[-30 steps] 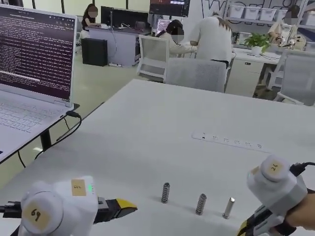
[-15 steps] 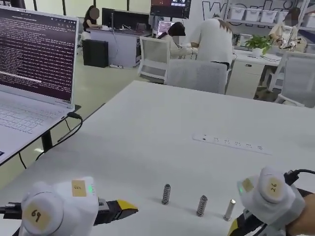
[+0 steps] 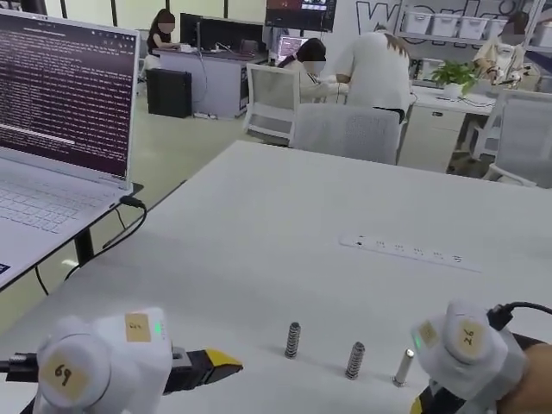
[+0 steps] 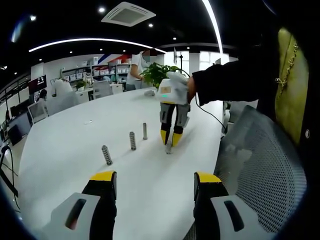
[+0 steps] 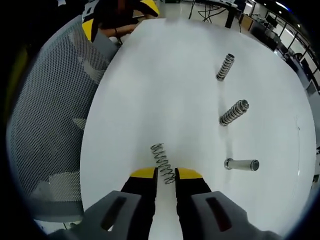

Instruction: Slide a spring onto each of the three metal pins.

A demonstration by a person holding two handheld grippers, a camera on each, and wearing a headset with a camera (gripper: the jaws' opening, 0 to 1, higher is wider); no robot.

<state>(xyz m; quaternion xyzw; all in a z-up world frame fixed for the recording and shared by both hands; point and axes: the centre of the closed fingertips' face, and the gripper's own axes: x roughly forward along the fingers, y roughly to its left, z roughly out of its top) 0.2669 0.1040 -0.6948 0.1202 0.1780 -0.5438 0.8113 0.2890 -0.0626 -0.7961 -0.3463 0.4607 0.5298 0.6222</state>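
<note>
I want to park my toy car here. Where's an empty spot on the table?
The big bare table between the laptop and the power strip is free. Crowded near the front: the row of pins stands between the left gripper and the right gripper, which grips a spring.

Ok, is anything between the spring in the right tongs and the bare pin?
Nothing visible. Only bare table lies between the spring, held in the right tongs, and the bare pin; the two sprung pins stand farther along the row.
</note>
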